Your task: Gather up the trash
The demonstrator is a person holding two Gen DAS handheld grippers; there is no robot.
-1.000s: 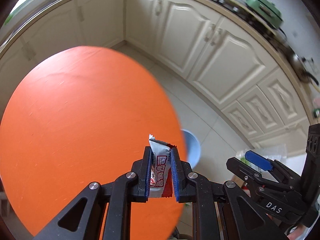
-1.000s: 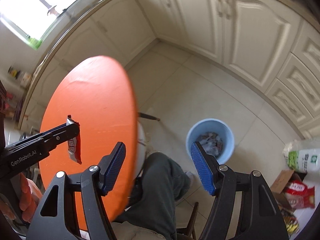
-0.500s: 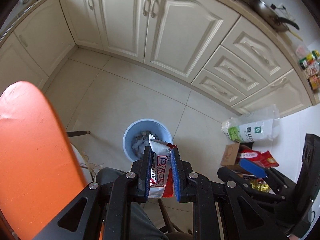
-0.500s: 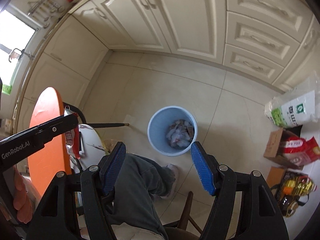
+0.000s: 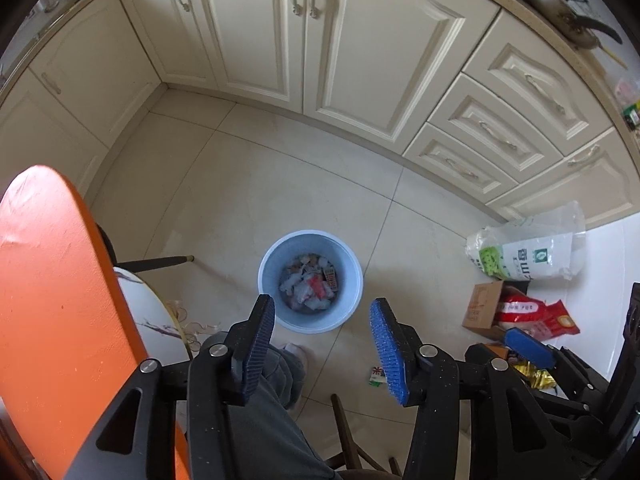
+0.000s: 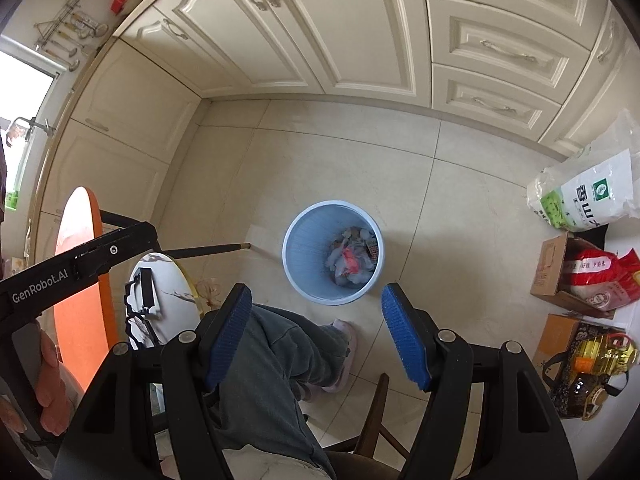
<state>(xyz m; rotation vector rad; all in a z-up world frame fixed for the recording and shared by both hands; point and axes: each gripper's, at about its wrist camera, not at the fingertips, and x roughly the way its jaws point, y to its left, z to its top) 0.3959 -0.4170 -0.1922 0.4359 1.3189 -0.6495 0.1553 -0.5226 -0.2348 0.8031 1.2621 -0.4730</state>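
A light blue trash bin (image 5: 348, 280) stands on the tiled floor, with several crumpled wrappers inside, a red and white one (image 5: 314, 286) among them. It also shows in the right wrist view (image 6: 300, 240). My left gripper (image 5: 322, 344) is open and empty, held above the bin's near rim. My right gripper (image 6: 316, 334) is open and empty, also above the bin's near side. A small wrapper scrap (image 5: 376, 376) lies on the floor near the bin.
The orange round table (image 5: 52, 300) is at the left. The person's leg (image 6: 280, 360) and a chair are below the grippers. Cream cabinets (image 5: 320, 40) line the back. A rice bag (image 5: 532, 248), boxes and an oil bottle (image 6: 600, 354) sit at the right.
My left gripper swung from over the table to above the bin, opened and let go of the red and white wrapper. The right gripper moved with it and stayed open.
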